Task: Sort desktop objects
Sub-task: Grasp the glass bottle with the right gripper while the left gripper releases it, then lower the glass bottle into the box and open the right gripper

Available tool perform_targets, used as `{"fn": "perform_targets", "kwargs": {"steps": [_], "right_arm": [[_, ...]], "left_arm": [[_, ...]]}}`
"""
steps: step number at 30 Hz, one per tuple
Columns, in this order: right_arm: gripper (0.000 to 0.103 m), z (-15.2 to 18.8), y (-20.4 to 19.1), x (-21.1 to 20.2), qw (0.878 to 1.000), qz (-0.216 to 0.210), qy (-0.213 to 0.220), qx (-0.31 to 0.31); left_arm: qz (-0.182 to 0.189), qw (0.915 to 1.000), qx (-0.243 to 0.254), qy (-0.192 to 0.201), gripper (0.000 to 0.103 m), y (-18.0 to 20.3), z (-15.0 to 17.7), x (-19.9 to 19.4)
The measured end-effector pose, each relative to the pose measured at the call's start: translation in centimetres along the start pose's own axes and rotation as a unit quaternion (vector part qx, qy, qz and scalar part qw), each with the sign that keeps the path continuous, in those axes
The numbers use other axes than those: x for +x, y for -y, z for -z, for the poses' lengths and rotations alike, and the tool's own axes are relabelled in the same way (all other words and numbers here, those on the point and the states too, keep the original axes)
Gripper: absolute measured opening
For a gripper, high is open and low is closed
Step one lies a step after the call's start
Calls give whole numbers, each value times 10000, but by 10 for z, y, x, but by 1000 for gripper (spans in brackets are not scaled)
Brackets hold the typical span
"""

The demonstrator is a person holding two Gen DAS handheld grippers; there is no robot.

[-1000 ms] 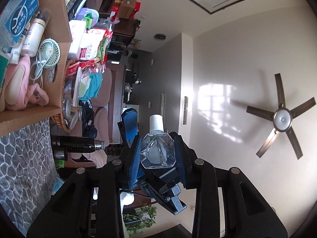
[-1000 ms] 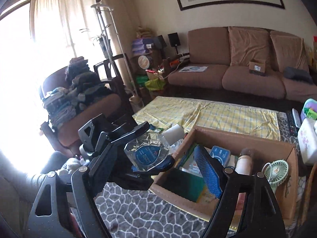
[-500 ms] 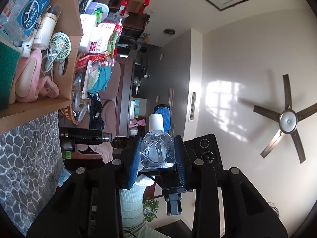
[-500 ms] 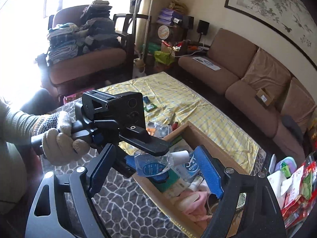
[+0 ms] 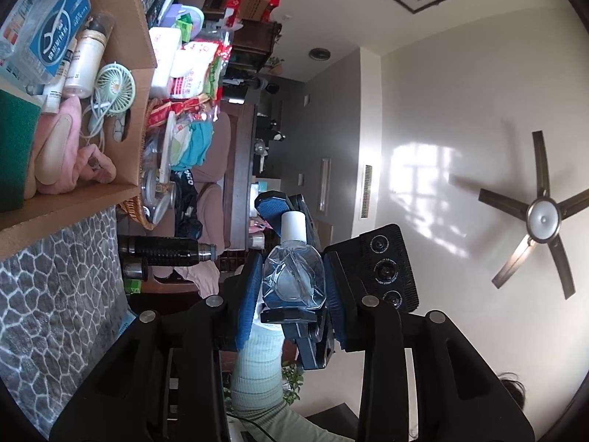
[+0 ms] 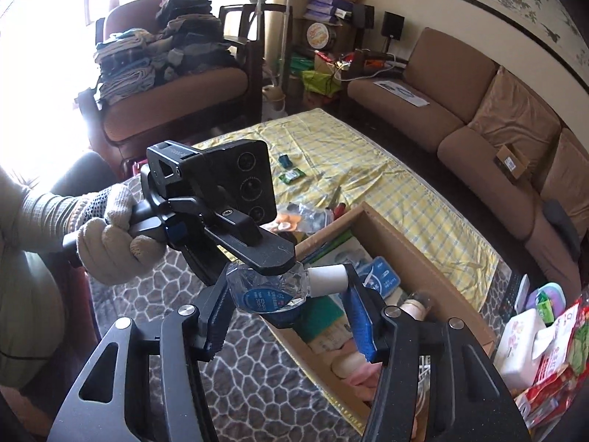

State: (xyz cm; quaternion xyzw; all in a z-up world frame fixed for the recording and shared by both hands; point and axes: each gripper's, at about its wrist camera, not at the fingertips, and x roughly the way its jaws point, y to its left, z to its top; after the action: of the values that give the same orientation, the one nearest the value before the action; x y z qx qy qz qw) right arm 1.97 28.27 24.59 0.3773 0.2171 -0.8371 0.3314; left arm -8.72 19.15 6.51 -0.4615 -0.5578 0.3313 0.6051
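Note:
My left gripper (image 5: 293,287) is shut on a small clear bottle (image 5: 294,276) with a white cap and holds it in the air, tilted sideways. The same bottle (image 6: 268,293), with a blue label, shows in the right wrist view, with its white cap between my right gripper's blue pads. My right gripper (image 6: 291,328) is open around it, pads on either side with gaps. The bottle hangs above the near edge of a cardboard box (image 6: 401,246) with several items in it.
The box (image 5: 132,29) holds a green fan (image 5: 116,88), a white tube, a blue pack and pink cloth. It sits on a grey pebble-pattern mat (image 6: 257,375). A yellow checked cloth (image 6: 368,169) lies behind. Snack packs (image 6: 552,379) and a white tissue pack lie at right.
The right gripper has swung around and closed in so its open pads now flank the bottle held by the left gripper. The left gripper has kept its hold.

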Motion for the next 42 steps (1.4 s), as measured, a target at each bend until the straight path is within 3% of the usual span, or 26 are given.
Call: {"fn": "perform_targets", "kwargs": {"steps": [4, 8, 10, 13, 15, 16, 17, 23, 26, 29, 31, 34, 37, 38, 40, 42], "right_arm": [[56, -1, 12, 6, 9996, 120, -236, 20], [56, 5, 40, 33, 9946, 470, -929, 37], [56, 14, 54, 60, 9867, 613, -1508, -30], [56, 32, 67, 104, 9720, 618, -2264, -101], [56, 44, 68, 130, 9635, 539, -2619, -147], [56, 50, 68, 141, 9598, 492, -2757, -169], [56, 54, 68, 152, 9563, 476, -2880, -174], [56, 77, 85, 183, 9404, 390, -3377, 100], [57, 79, 95, 183, 9389, 394, -3403, 322], [65, 81, 100, 180, 9353, 510, -3475, 426], [65, 79, 104, 168, 9395, 491, -3342, 568], [65, 73, 119, 137, 9548, 522, -2683, 1164], [65, 74, 135, 103, 9566, 821, -2065, 1886], [65, 72, 138, 91, 9550, 886, -1795, 2188], [65, 66, 134, 66, 9523, 852, -1157, 2691], [66, 55, 119, 47, 9508, 745, -582, 2951]], "left_arm": [[-668, 9977, -6, 76, 64, 4, -7, -13], [-1852, 9804, 648, 197, 67, 34, -11, -34], [-2576, 9589, 1177, 168, 70, 55, -10, -39], [-3606, 9124, 1934, 13, 74, 79, -6, -34], [-4022, 8875, 2247, -90, 75, 85, -3, -30], [-4149, 8798, 2318, -101, 75, 85, -2, -29], [-4200, 8767, 2342, -111, 75, 85, -2, -29], [-4127, 8843, 2184, -73, 75, 72, -5, -35], [-4158, 8835, 2154, -69, 75, 67, -6, -36], [-4217, 8813, 2134, -54, 75, 66, -5, -37], [-4258, 8786, 2164, -26, 75, 68, -4, -38], [-4365, 8705, 2276, -30, 76, 74, -1, -38], [-4504, 8585, 2451, -29, 81, 83, 5, -37], [-4615, 8488, 2580, -6, 84, 87, 9, -38], [-4931, 8204, 2894, 57, 99, 96, 19, -44], [-5250, 7920, 3112, 180, 103, 101, 29, -56]]}}
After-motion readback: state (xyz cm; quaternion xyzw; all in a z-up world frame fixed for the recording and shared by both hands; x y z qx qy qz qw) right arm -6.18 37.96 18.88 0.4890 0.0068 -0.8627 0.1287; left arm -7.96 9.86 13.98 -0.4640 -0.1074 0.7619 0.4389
